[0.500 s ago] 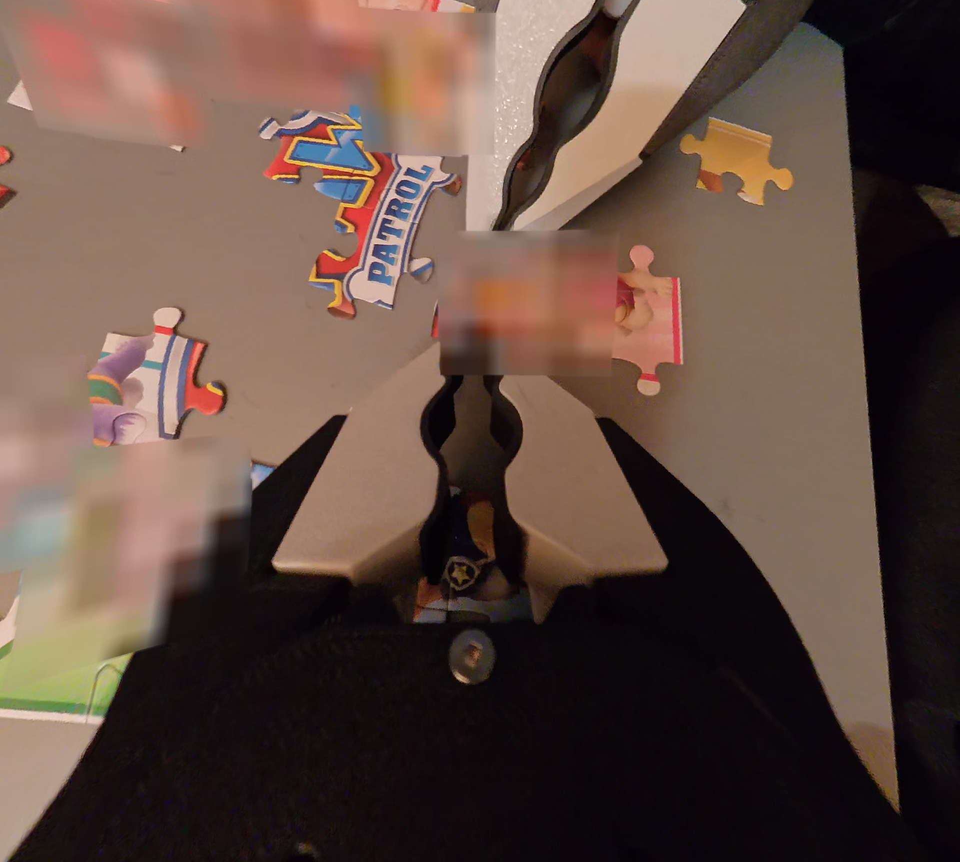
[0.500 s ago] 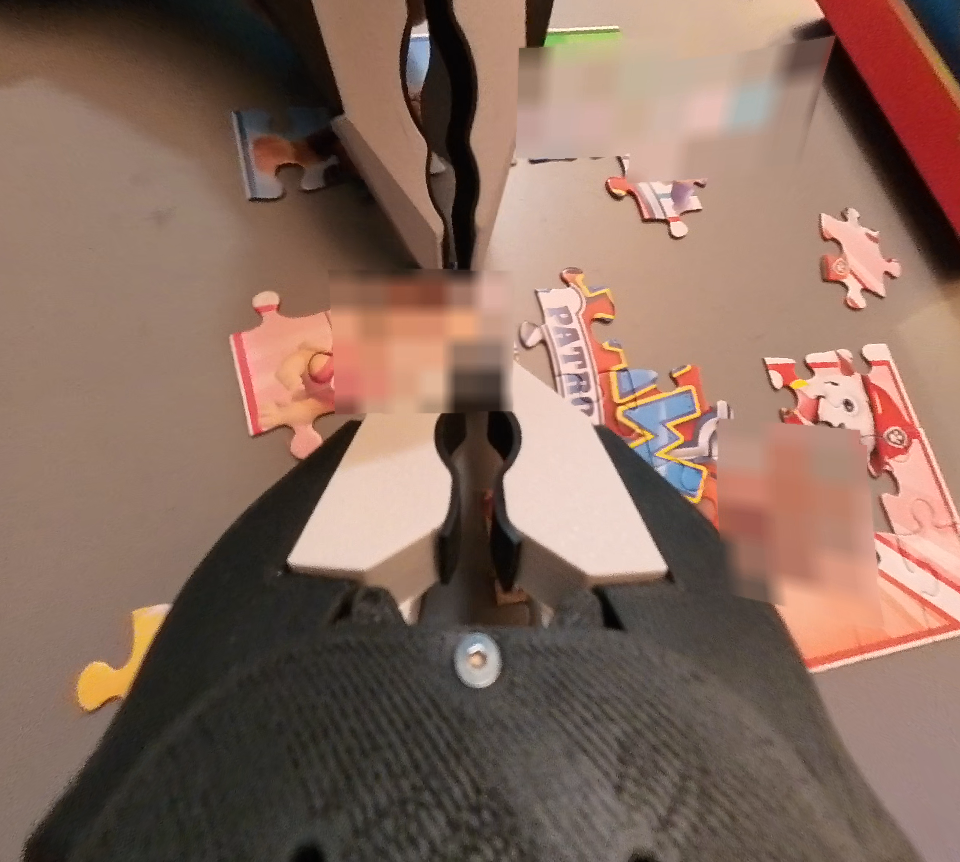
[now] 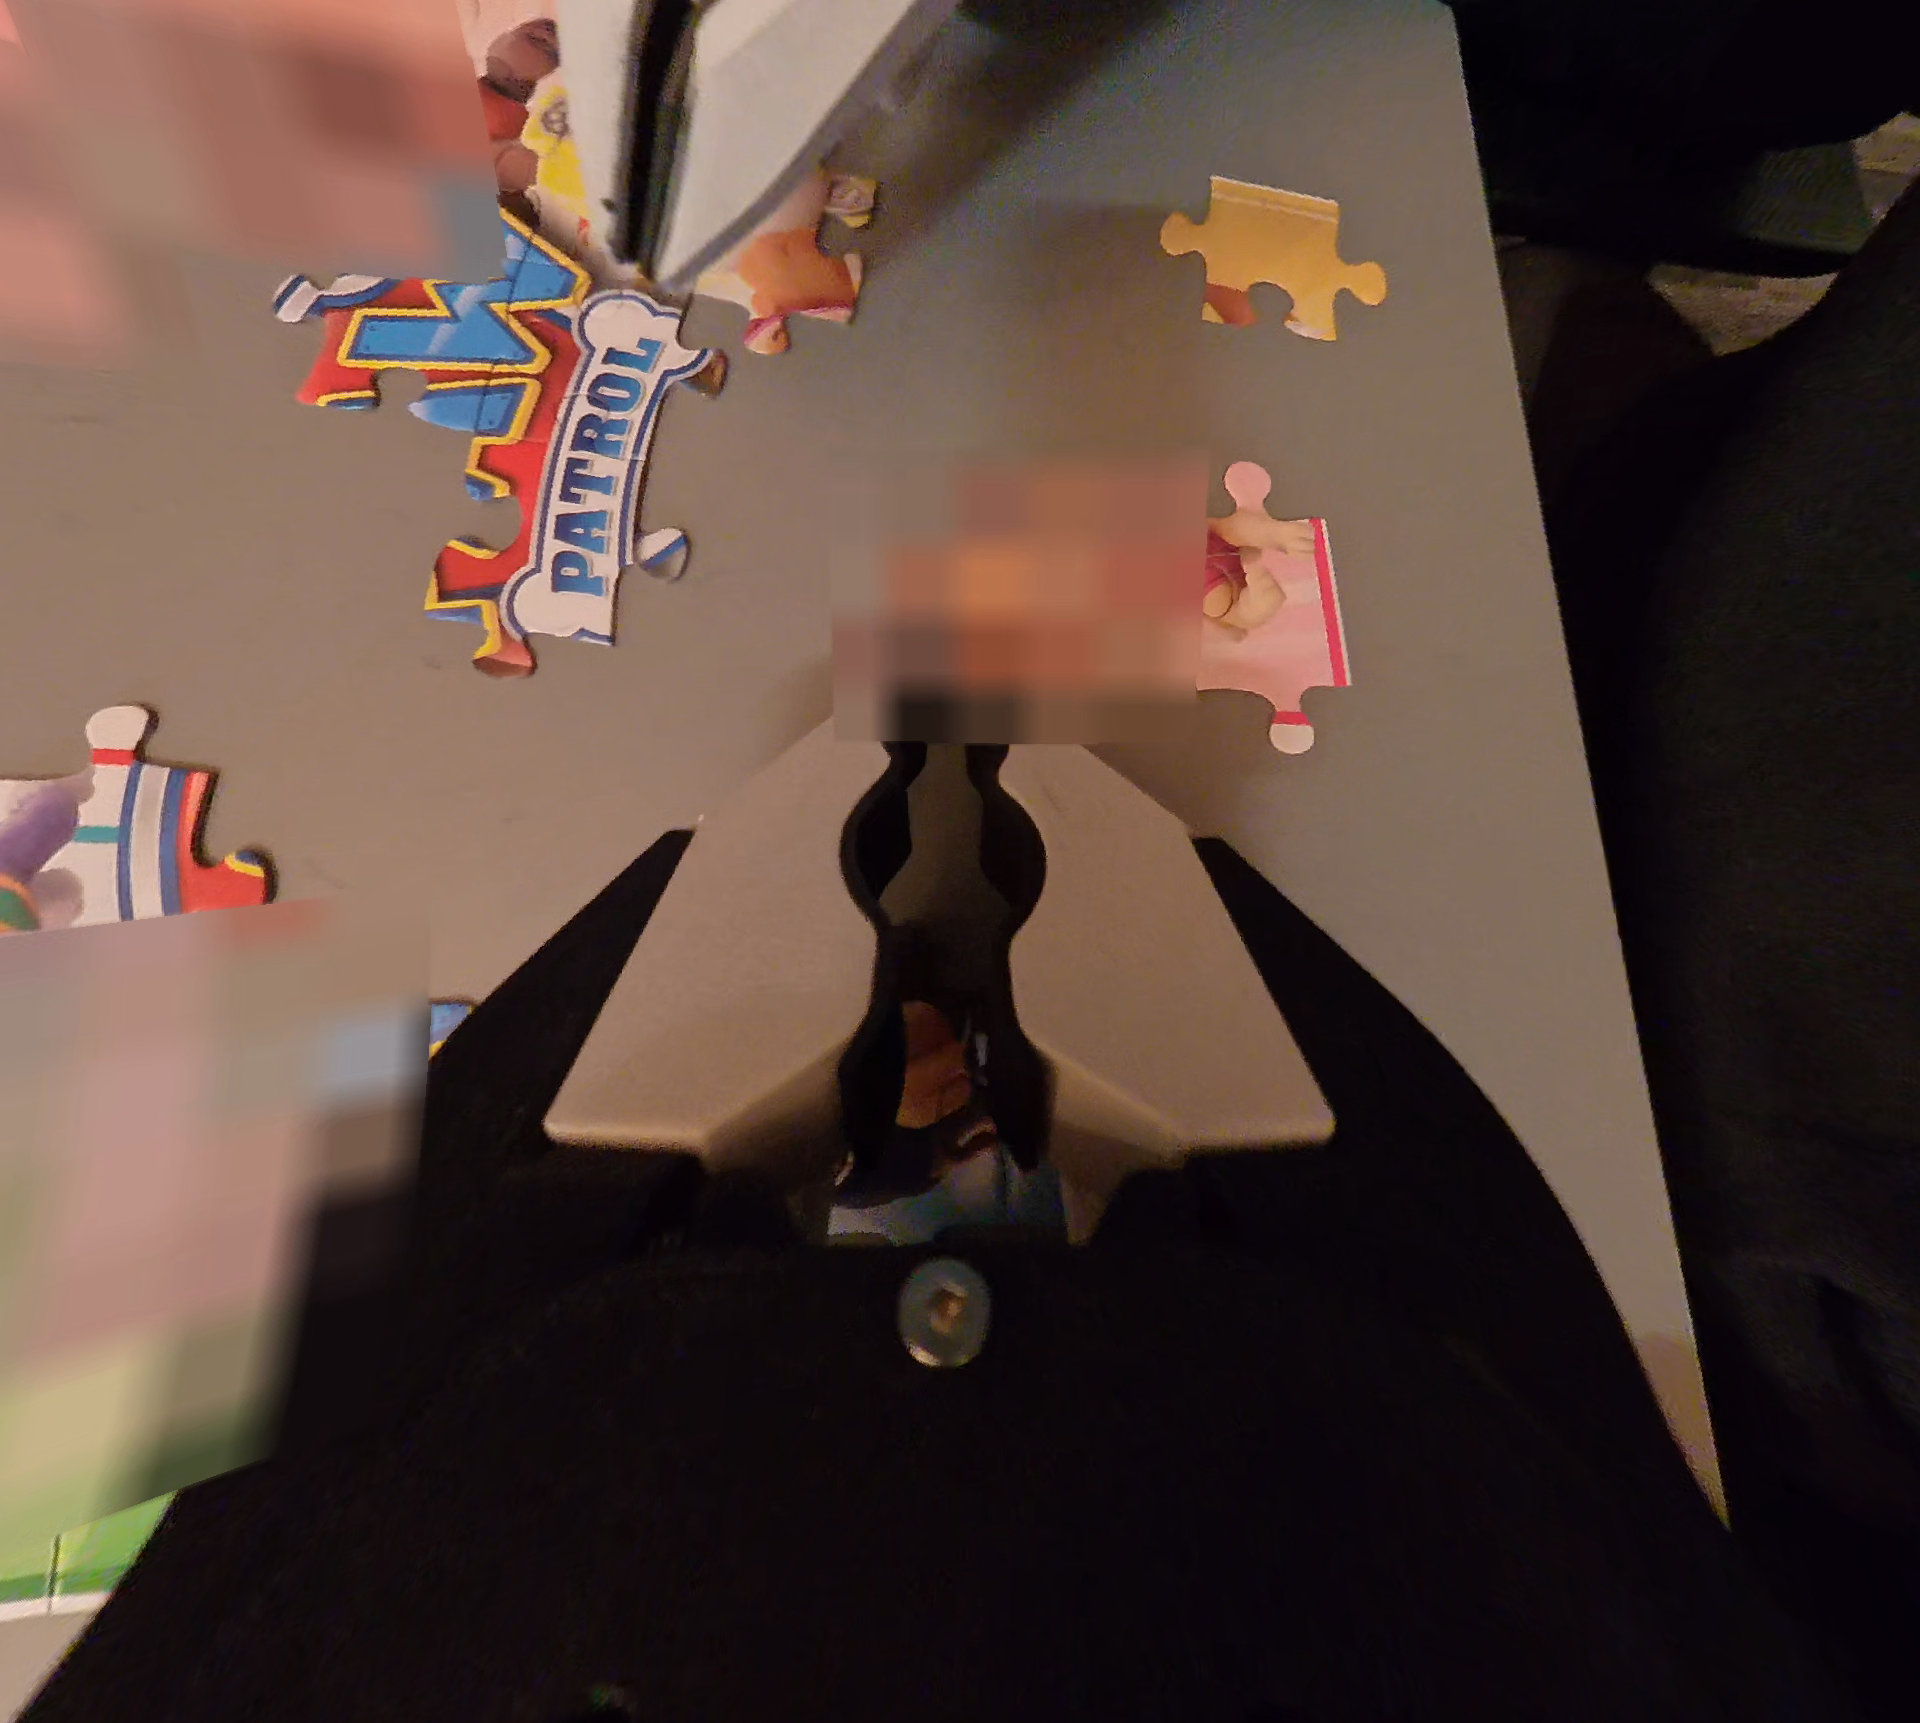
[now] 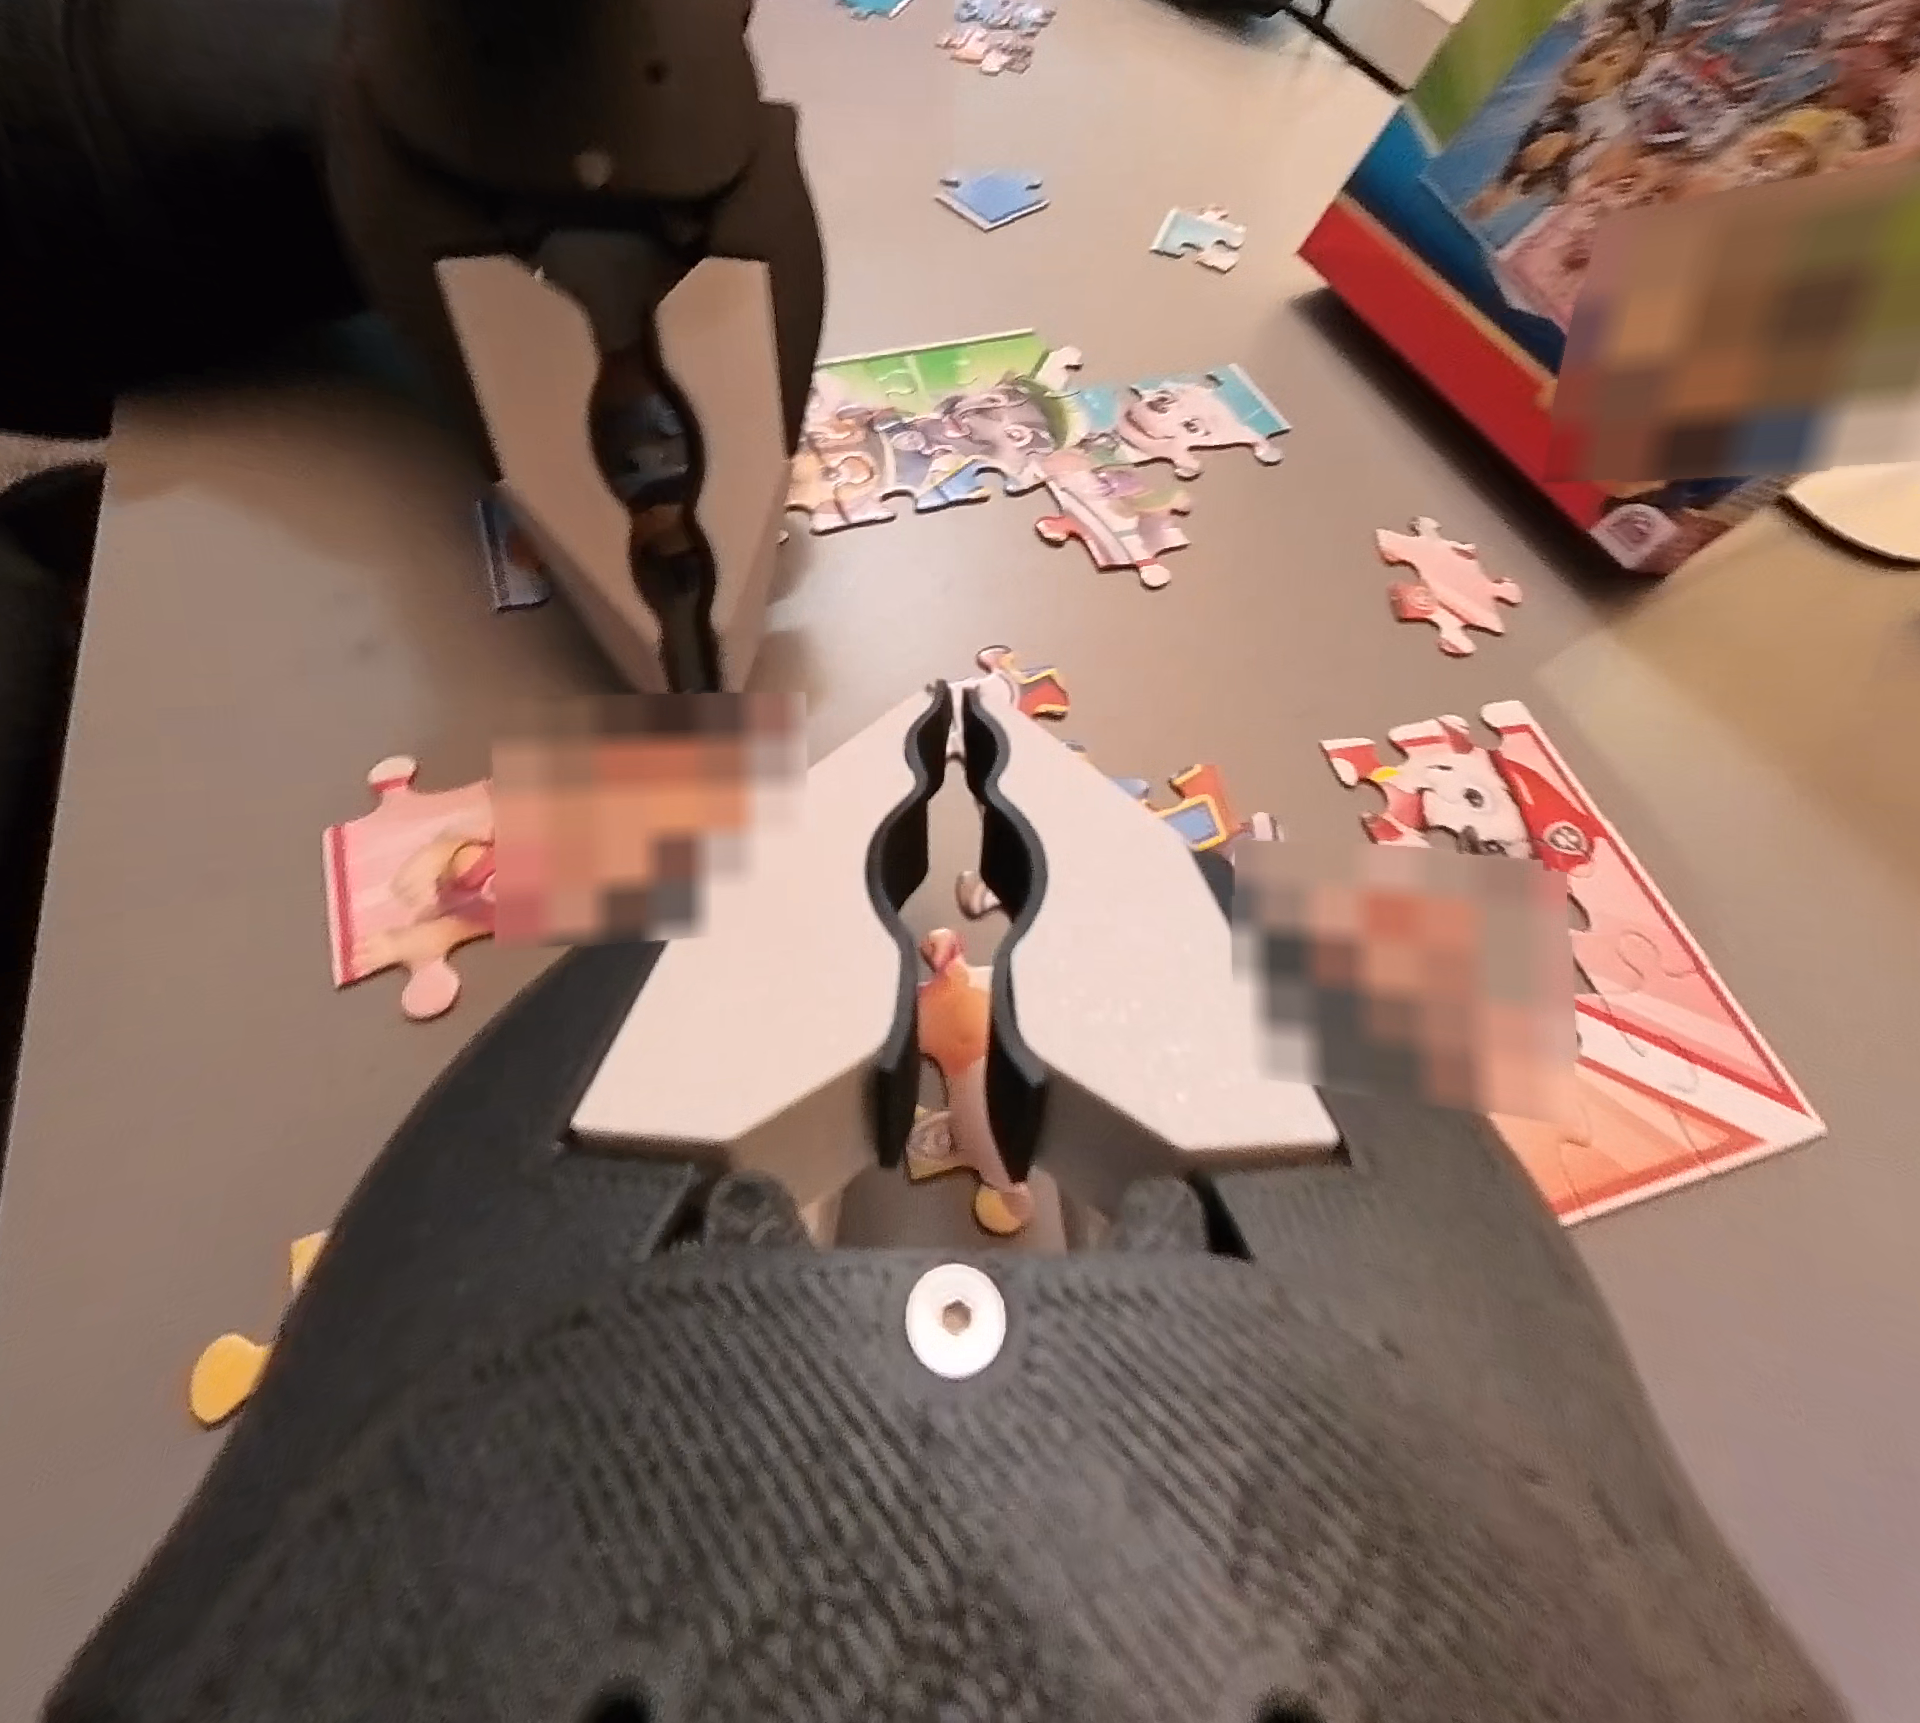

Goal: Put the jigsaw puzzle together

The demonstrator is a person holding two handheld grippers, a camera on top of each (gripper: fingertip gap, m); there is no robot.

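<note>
A grey table (image 4: 1195, 593) carries scattered puzzle pieces (image 4: 1446, 584) and a colourful box (image 4: 1621, 146).

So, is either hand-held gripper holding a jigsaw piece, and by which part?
Right hand-held gripper: shut, nothing held. Left hand-held gripper: tips hidden at the pink jigsaw piece's edge; cannot tell.

Grey table (image 3: 1351, 842); yellow piece (image 3: 1273, 255); pink piece (image 3: 1283, 603) with darker pink edge; red, blue, yellow-trimmed cluster (image 3: 499, 385); box (image 4: 1621, 146) seemingly red, blue and green.

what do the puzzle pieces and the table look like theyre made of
Yellow puzzle piece: likely printed cardboard with a slight sheen; thin, flat, die-cut tabs, pale cut edges. Table: smooth matte grey top, perhaps laminate or painted board; no grain shows, so uncertain.
</note>
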